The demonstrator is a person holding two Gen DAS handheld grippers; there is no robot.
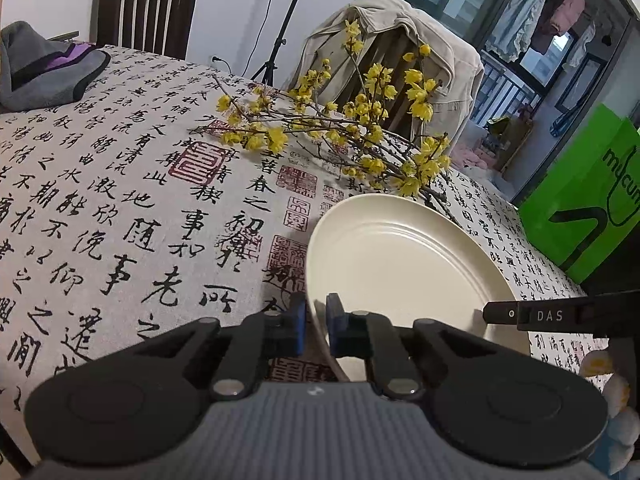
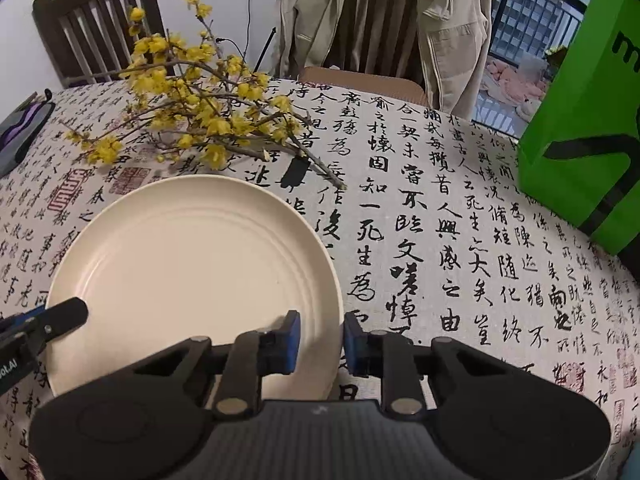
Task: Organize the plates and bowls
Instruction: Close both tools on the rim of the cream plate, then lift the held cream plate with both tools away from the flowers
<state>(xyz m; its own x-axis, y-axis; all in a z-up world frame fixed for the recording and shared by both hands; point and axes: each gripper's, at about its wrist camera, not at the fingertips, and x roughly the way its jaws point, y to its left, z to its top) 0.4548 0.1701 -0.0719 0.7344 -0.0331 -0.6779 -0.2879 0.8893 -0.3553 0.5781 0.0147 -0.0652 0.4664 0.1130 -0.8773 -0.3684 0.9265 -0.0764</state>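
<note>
A single cream plate (image 1: 400, 264) (image 2: 192, 264) lies on the calligraphy-print tablecloth (image 1: 120, 200). My left gripper (image 1: 316, 320) is shut on the plate's left rim, one blue pad on each side of the thin edge. That edge looks slightly raised off the cloth. My right gripper (image 2: 322, 344) straddles the plate's right rim. Its left pad is over the plate's inside, its right pad is just outside the edge, and a gap still shows between the pads. In each wrist view a black finger (image 1: 504, 314) (image 2: 68, 314) of the other gripper shows at the opposite rim. No bowl is in view.
Branches of yellow blossoms (image 1: 360, 136) (image 2: 192, 112) lie just behind the plate. A green paper bag (image 1: 592, 208) (image 2: 580, 120) stands at the table's right edge. A chair draped with a beige jacket (image 2: 380, 20) is beyond the table, and a grey garment (image 1: 40, 64) lies far left.
</note>
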